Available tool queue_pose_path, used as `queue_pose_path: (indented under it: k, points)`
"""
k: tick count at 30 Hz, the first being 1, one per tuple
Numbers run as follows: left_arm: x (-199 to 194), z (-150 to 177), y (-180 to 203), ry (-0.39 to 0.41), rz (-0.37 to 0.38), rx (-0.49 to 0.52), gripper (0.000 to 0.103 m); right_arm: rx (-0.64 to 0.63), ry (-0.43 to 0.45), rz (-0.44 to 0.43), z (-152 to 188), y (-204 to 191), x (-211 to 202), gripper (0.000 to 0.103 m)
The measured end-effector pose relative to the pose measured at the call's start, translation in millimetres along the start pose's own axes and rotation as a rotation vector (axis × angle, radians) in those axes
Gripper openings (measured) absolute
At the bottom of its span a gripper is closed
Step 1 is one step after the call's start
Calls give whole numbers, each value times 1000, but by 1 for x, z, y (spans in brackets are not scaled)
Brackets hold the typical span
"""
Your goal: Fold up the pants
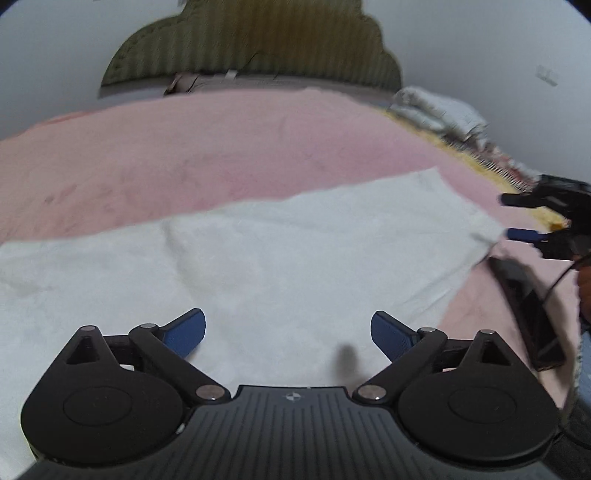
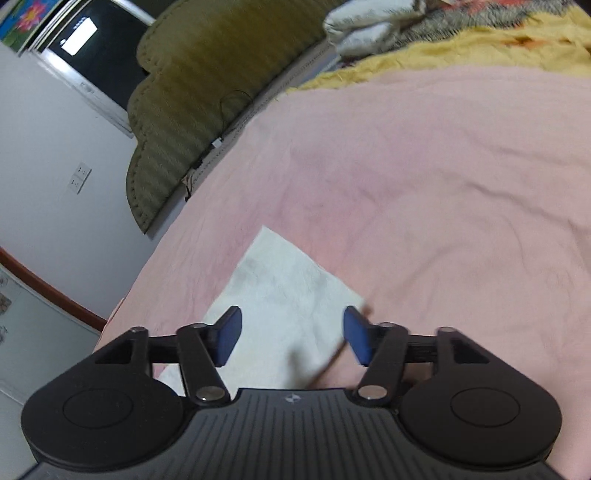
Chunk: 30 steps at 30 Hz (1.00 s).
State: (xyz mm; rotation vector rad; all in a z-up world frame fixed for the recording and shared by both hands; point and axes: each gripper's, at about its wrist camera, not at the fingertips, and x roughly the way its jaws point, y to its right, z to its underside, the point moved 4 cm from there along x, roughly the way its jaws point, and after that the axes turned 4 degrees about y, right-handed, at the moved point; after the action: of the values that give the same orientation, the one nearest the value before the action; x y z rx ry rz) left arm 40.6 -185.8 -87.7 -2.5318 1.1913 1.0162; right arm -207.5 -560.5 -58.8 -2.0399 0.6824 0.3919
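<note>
Item: white pants, one garment, laid flat on a pink bed sheet. In the left wrist view the cloth runs as a broad band from 9 o'clock to 3 o'clock; a soft ridge crosses it near the centre. In the right wrist view one squared end of it shows, with a corner toward 12 o'clock.

Left gripper: fingers spread wide, holding nothing, low over the near part of the cloth; contact cannot be told.

Right gripper: fingers spread, straddling the end of the pants without pinching it. It also shows in the left wrist view at 3 o'clock, right at the cloth's far corner.

Step in hand, as judged: getting into position to take hold for a fold; no grasp made yet. The next move likely calls for each gripper to close on an edge or corner, catching all layers, then to lift and carry one end over the other, keeping the edges square.

Surface: bed, pink sheet lightly creased. Yellow blanket and a whitish bundle at 1 o'clock. Dark flat object, perhaps a phone, beside the cloth at 4 o'clock.

Room: olive quilted headboard, pale wall, wall sockets, dark window.
</note>
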Motion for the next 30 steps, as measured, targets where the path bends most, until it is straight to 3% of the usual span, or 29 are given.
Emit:
queue_pose_path:
  k: [2, 6, 10, 15, 18, 19, 24, 28, 30]
  points:
    - [8, 6, 1, -50, 0, 17, 96, 39, -25, 10, 5, 11, 1, 63]
    - [0, 3, 4, -3, 21, 24, 97, 139, -84, -38, 11, 24, 24, 62]
    - [-3, -2, -7, 15, 5, -70, 97, 105, -81, -58, 3, 16, 43, 63]
    - [0, -5, -29, -31, 3, -231, 97, 141, -23, -104, -8, 21, 61, 59]
    - [-1, -6, -38, -38, 26, -286, 97, 120, -3, -58, -7, 20, 66, 28]
    - [-2, -6, -40, -37, 24, -290, 97, 101, 0, -42, -6, 20, 66, 25]
    - [1, -9, -44, -30, -17, -290, 97, 123, 4, -64, -4, 23, 61, 25]
    - [-1, -8, -42, -20, -40, -263, 97, 168, -117, -113, 5, 20, 65, 27]
    - [1, -8, -41, -20, -43, -261, 98, 132, -109, -115, 8, 17, 64, 28]
